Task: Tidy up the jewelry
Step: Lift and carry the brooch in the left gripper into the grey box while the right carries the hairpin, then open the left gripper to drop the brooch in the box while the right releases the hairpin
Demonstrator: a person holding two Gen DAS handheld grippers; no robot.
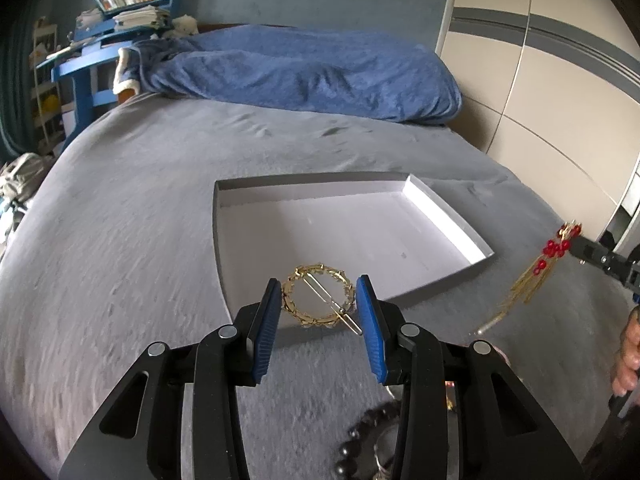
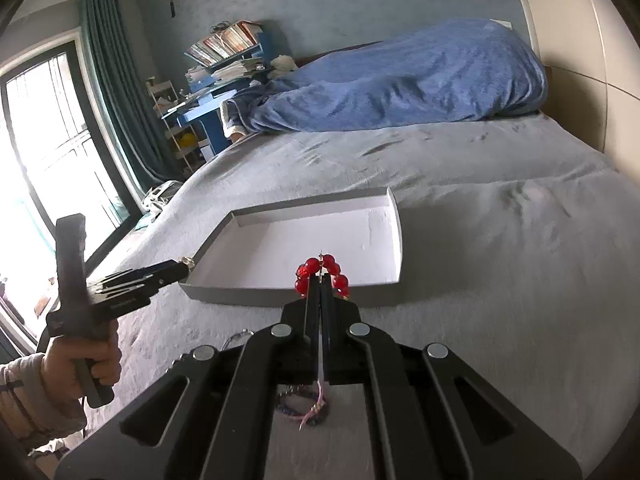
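Observation:
My left gripper (image 1: pixel 319 285) is shut on a gold ring-shaped hair clip (image 1: pixel 316 322), held in the air over the near left corner of a shallow white tray (image 1: pixel 360 220). The tray lies on the grey bed. From the right wrist view, the left gripper (image 2: pixel 182 269) is at the tray's (image 2: pixel 320 236) left corner, with a hand (image 2: pixel 92 360) on its handle. My right gripper (image 2: pixel 322 280) is shut on a hairpin with red beads (image 2: pixel 304 270), just short of the tray's near wall. In the left wrist view that hairpin (image 1: pixel 556 248) dangles gold tassels from the right gripper (image 1: pixel 578 246).
A black bead bracelet (image 1: pixel 360 432) and a woven bracelet (image 2: pixel 308 412) lie on the bed under the grippers. A blue blanket (image 1: pixel 300 68) is heaped at the bed's far end. A wardrobe (image 1: pixel 540 100) stands on the right, a cluttered blue desk (image 1: pixel 100 52) and a window (image 2: pixel 48 140) on the left.

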